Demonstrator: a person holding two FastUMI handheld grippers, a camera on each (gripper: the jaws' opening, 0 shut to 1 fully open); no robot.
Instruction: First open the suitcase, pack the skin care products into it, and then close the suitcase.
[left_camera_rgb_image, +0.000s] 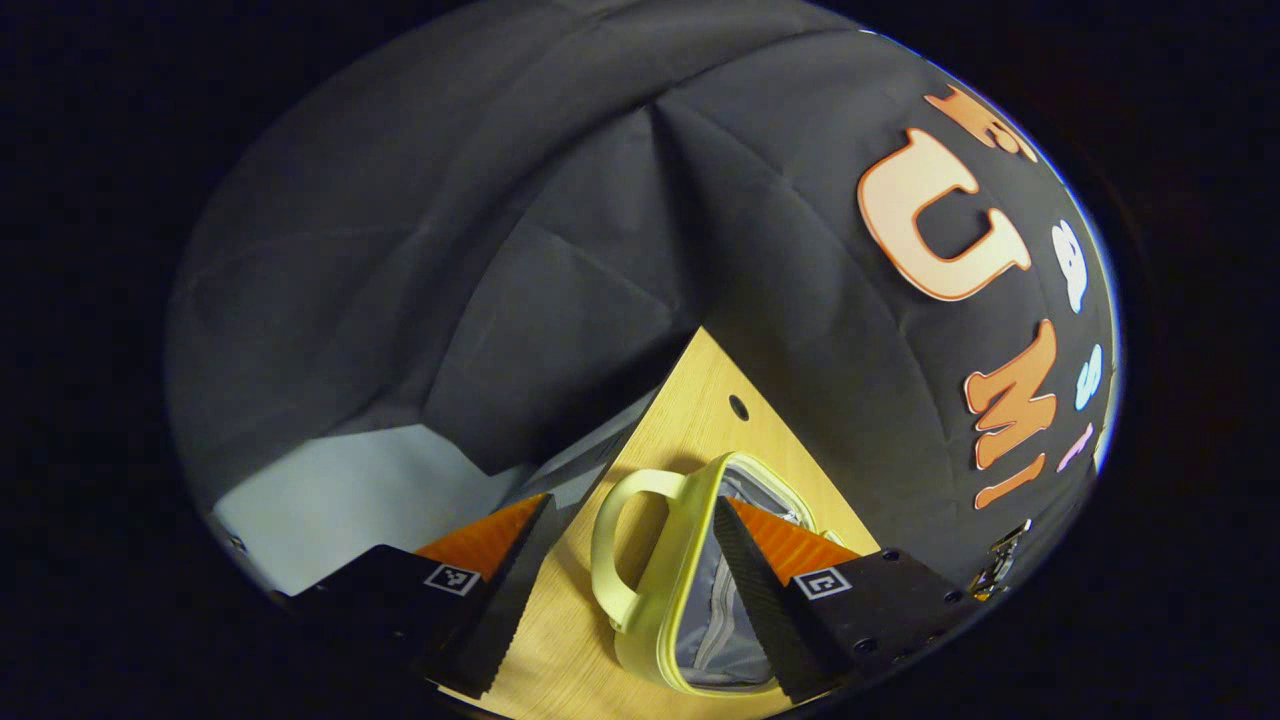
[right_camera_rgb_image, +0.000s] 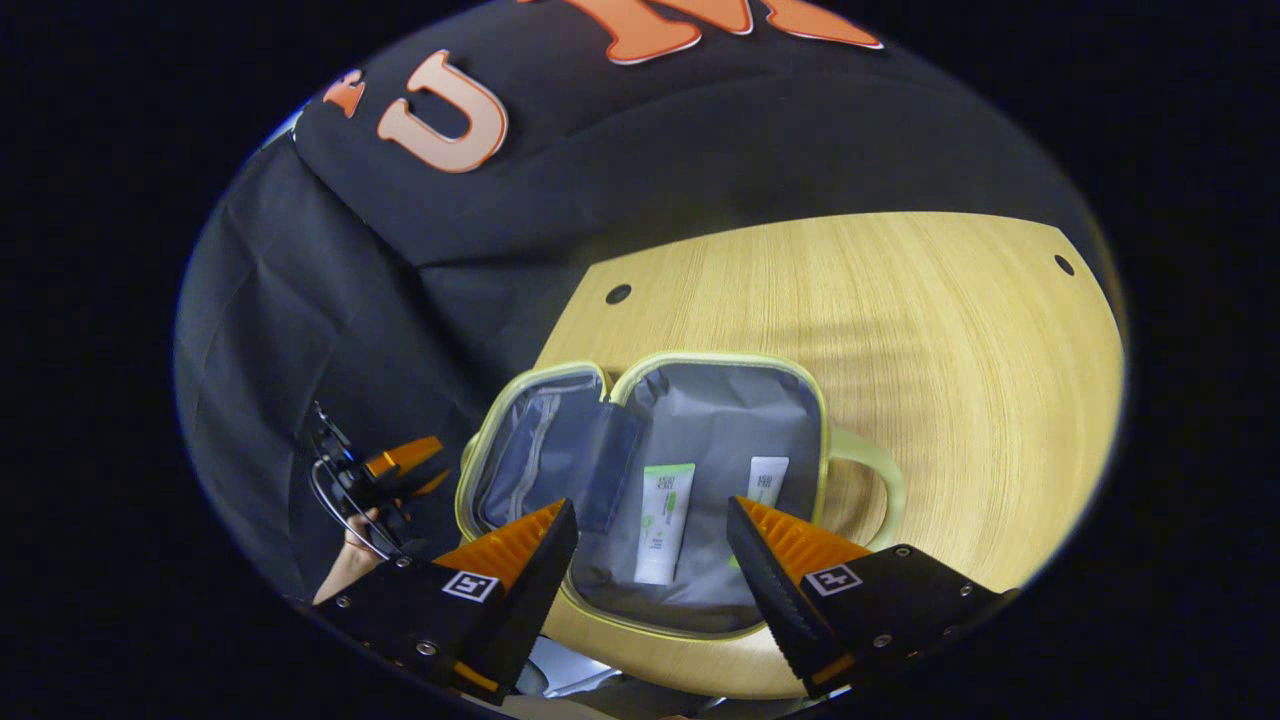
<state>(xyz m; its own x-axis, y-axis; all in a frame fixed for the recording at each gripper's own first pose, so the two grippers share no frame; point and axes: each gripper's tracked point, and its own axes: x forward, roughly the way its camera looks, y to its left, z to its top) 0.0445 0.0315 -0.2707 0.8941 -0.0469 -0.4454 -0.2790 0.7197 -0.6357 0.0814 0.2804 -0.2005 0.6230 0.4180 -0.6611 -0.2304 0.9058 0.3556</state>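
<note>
the suitcase lies open on the wooden table, just ahead of the right gripper, whose jaws stand wide with nothing between them. two skin care tubes lie inside it. the left gripper, also spread wide and empty, hovers beside the suitcase's handle.

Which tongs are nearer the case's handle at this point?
Left, by my read. The left tongs hang open right over the handle of the open case. The right tongs hang open over the tubes inside, handle off to one side.
</note>
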